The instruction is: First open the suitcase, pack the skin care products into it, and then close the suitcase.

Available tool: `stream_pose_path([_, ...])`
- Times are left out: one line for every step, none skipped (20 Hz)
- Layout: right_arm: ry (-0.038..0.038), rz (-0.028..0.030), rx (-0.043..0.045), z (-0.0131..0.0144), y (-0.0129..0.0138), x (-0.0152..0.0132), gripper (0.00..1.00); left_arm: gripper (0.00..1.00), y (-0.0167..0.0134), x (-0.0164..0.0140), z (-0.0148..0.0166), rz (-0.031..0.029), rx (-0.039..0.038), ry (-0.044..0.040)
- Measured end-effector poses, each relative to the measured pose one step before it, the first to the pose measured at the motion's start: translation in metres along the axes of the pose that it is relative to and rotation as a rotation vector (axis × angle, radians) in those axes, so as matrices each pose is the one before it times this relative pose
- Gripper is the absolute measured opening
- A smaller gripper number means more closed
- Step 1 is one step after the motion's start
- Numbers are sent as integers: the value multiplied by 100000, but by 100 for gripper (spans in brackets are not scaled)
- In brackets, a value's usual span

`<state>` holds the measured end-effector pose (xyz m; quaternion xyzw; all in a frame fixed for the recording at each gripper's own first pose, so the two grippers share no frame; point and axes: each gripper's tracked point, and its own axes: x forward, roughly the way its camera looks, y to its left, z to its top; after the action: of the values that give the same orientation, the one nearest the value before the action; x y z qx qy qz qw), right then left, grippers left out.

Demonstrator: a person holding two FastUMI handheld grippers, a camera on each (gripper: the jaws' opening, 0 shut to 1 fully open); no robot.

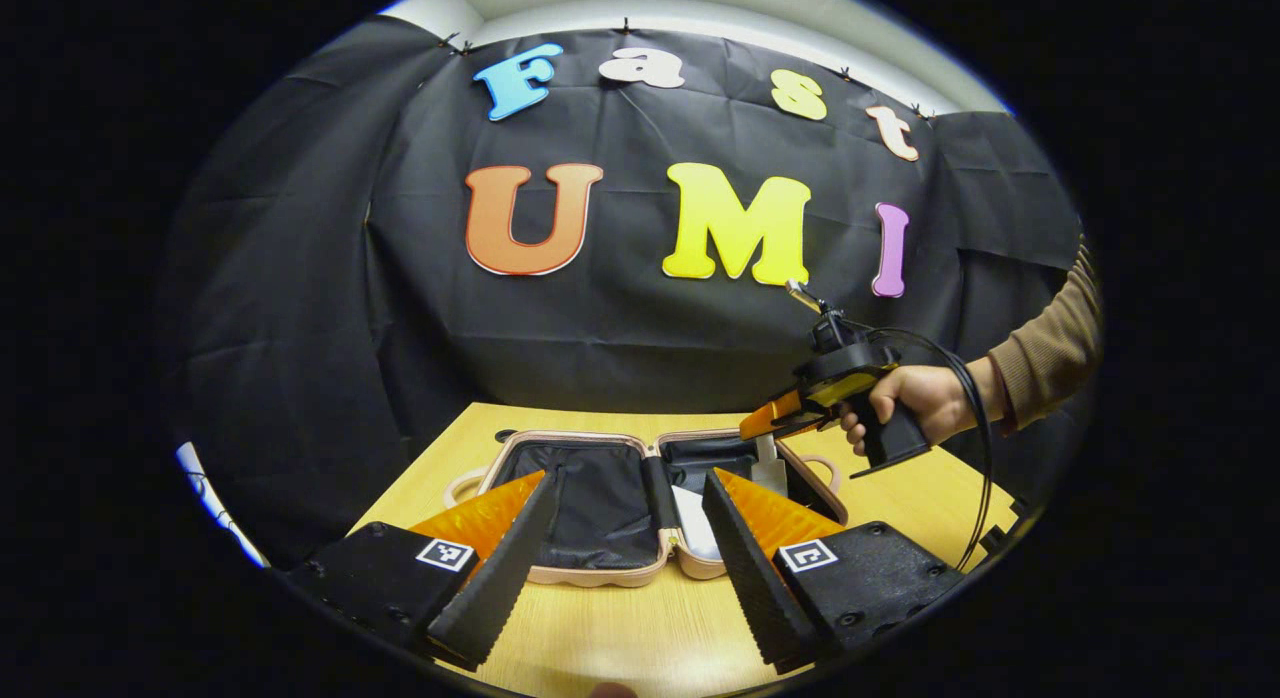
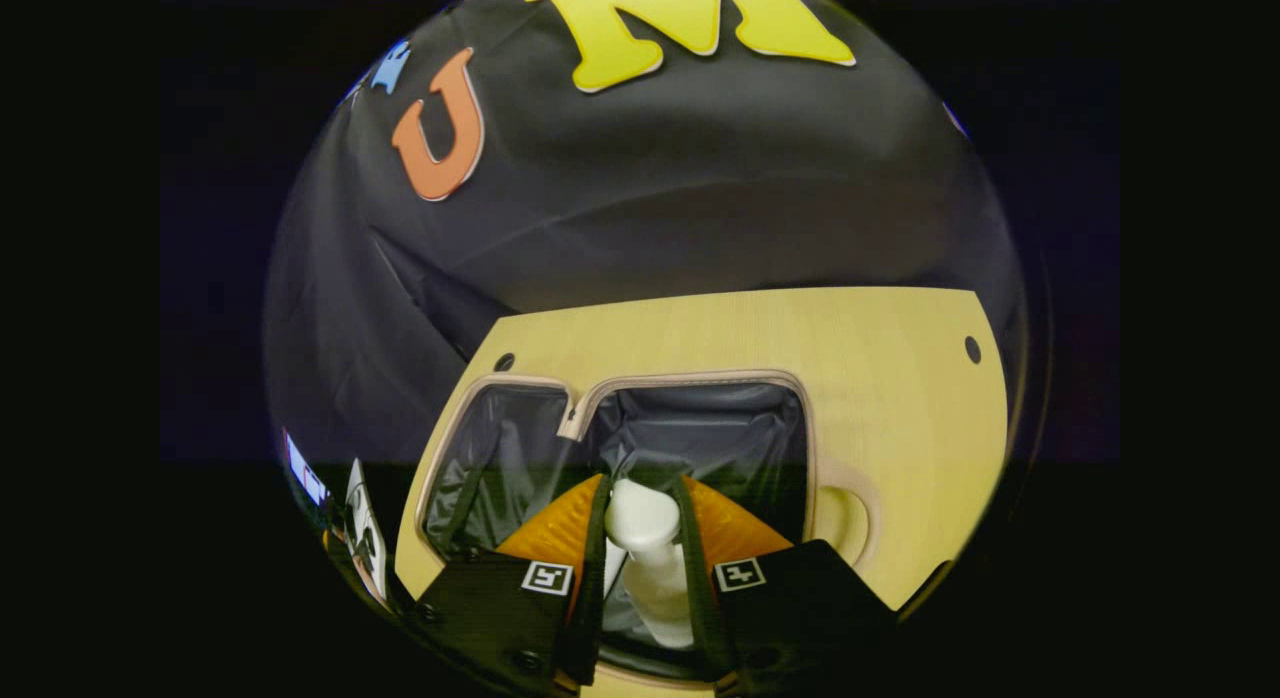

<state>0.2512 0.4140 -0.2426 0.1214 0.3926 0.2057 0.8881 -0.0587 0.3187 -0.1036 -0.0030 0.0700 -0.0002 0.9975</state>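
The small suitcase (image 1: 600,575) lies open on the wooden table, pale pink rim around black lining. A white skin care item (image 1: 692,526) rests in its right half, close to the hinge. My left gripper (image 1: 628,483) is open and holds nothing, low over the suitcase's near edge. Farther off, a hand holds my right gripper (image 1: 765,433) above the right half, with a white bottle (image 1: 768,470) hanging from it. In the right gripper view, my right gripper (image 2: 640,488) is shut on that white bottle (image 2: 650,568), cap toward the fingertips, over the open suitcase (image 2: 690,378).
The wooden table (image 1: 600,628) runs in front of and to the right of the case. The suitcase's carry handle (image 2: 845,518) sticks out on its right side. A cable (image 1: 975,418) loops from the right gripper past a brown sleeve (image 1: 1050,348).
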Motion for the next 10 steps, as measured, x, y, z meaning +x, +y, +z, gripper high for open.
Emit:
stream_pose_path([3037,-2717,-117,-700,-517,1264,35,95,779,81,-303,1393,-937,182])
stream_pose_path([2850,-1905,-516,-787,-364,1227,35,95,672,-169,-269,1078,-1596,408])
stream_pose_path([2991,-3024,-761,-853,-494,1046,35,95,675,47,-160,1695,-1672,162])
stream_pose_path([2755,-1482,30,-924,-124,1049,35,95,730,44,-196,1672,-1689,724])
stream_pose_path([1460,-1043,-627,-528,-128,799,35,95,742,-67,-265,2010,-1470,324])
stream_pose_path([1038,-1333,-1458,-460,-377,644,35,95,730,-67,-232,1280,-1691,159])
stream_pose_path([784,-1542,-474,-174,-349,614,35,95,657,-19,-86,1537,-2218,410])
stream_pose_path([941,-1292,252,-241,-286,627,35,95,517,83,-107,686,-2323,443])
stream_pose_path([1550,-1676,426,-243,-480,546,35,95,524,155,-21,1091,-2284,-160])
stream_pose_path([1520,-1844,953,-384,-559,549,35,95,585,178,47,1258,-2045,114])
